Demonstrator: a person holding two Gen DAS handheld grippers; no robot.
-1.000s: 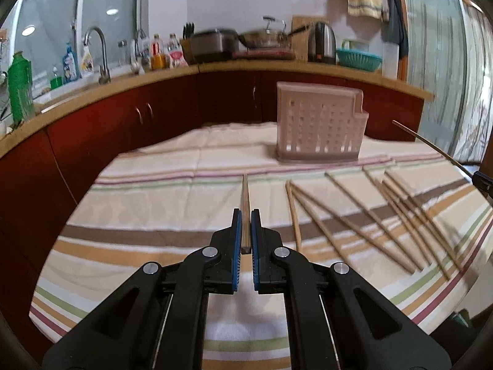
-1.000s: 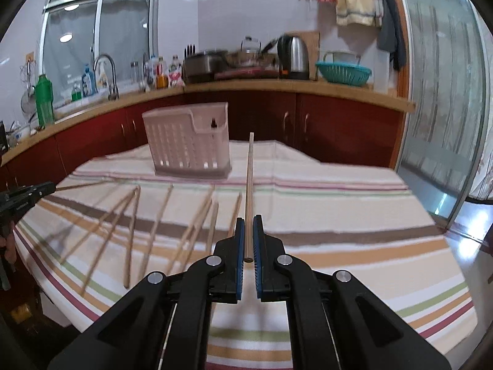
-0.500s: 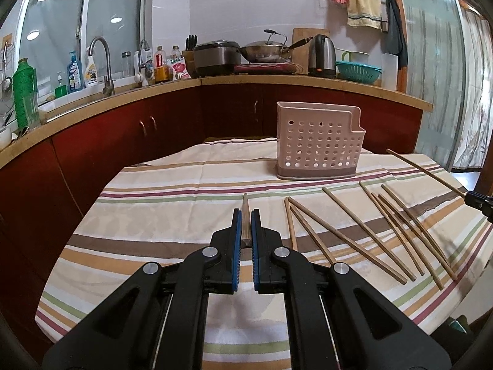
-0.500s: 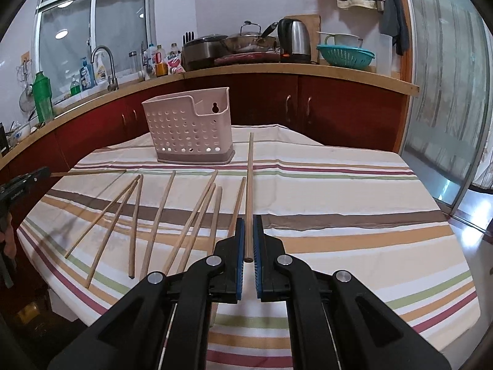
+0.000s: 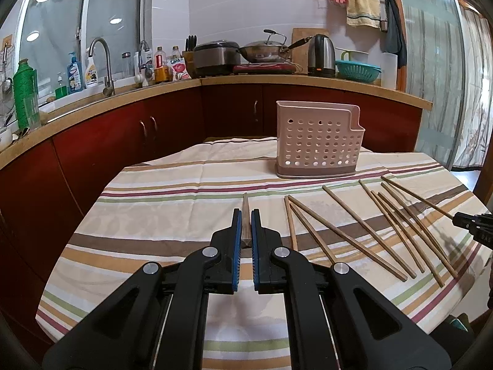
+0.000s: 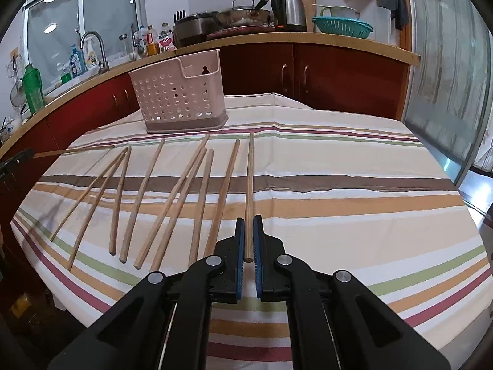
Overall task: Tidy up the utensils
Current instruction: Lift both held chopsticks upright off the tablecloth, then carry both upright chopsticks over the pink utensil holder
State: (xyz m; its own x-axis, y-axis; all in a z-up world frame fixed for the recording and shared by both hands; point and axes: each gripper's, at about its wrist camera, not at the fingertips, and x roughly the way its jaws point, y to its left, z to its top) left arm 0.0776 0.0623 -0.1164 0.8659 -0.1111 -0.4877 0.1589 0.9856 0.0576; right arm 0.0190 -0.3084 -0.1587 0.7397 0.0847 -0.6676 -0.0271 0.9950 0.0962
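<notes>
My left gripper point(image 5: 246, 215) is shut on a wooden chopstick point(image 5: 245, 212) that points away over the striped tablecloth. My right gripper point(image 6: 249, 222) is shut on another chopstick point(image 6: 250, 185), whose far tip reaches toward the pink perforated utensil holder point(image 6: 178, 98). That holder point(image 5: 317, 141) stands upright at the far side of the table. Several loose chopsticks point(image 6: 172, 197) lie fanned on the cloth to the left of my right gripper; in the left wrist view the same chopsticks point(image 5: 369, 231) lie to the right. The right gripper's tip point(image 5: 471, 222) shows at the right edge of the left wrist view.
The round table point(image 6: 354, 185) carries a striped cloth, its edge dropping off close in front. Red cabinets point(image 5: 123, 141) and a counter with a sink tap point(image 5: 101, 61), bottles, a wok, a kettle point(image 5: 322, 55) and a teal colander curve behind. A glass door point(image 6: 446, 77) is at right.
The right gripper has tilted down and sunk toward the table with its chopstick; the holder and loose chopsticks now sit higher in its view. The left gripper has kept still.
</notes>
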